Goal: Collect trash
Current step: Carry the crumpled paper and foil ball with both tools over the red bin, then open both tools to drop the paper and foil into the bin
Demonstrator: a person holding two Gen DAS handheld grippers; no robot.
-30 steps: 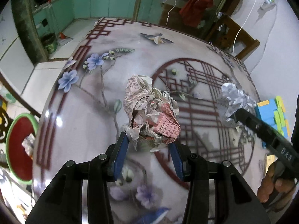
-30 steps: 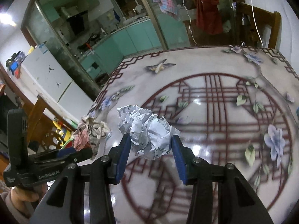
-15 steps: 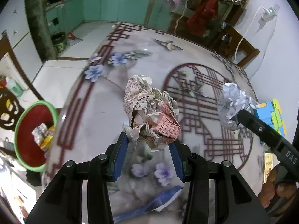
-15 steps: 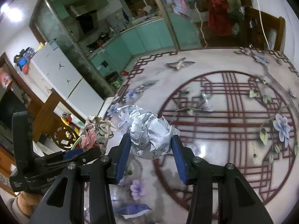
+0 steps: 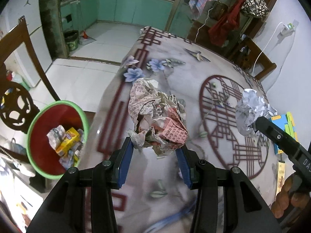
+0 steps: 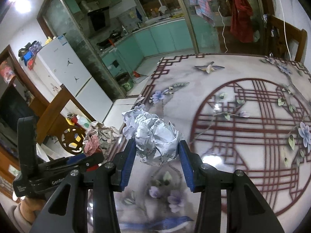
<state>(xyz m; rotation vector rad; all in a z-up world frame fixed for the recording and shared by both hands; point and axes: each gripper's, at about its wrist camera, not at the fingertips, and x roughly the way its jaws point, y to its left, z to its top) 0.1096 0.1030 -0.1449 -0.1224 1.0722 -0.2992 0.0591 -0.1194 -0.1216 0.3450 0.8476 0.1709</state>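
Observation:
My left gripper (image 5: 155,151) is shut on a crumpled newspaper ball (image 5: 155,116) with pink print and holds it in the air above the table's left part. My right gripper (image 6: 156,151) is shut on a crumpled white paper ball (image 6: 155,136), also lifted off the table. The white ball also shows in the left wrist view (image 5: 252,112) at the right, and the newspaper ball in the right wrist view (image 6: 99,137) at the left. A red bin with a green rim (image 5: 56,141) stands on the floor to the left, below the table edge, with several pieces of trash in it.
The round table (image 5: 194,73) has a floral and red lattice cloth. Coloured blocks (image 5: 285,128) lie at its right edge. A dark wooden chair (image 5: 17,97) stands behind the bin. A chair (image 6: 287,36) stands at the far side. A white fridge (image 6: 66,71) is at the left.
Both grippers have risen and moved left toward the table's edge with their paper balls. The bin has come closer to the newspaper ball in the left wrist view.

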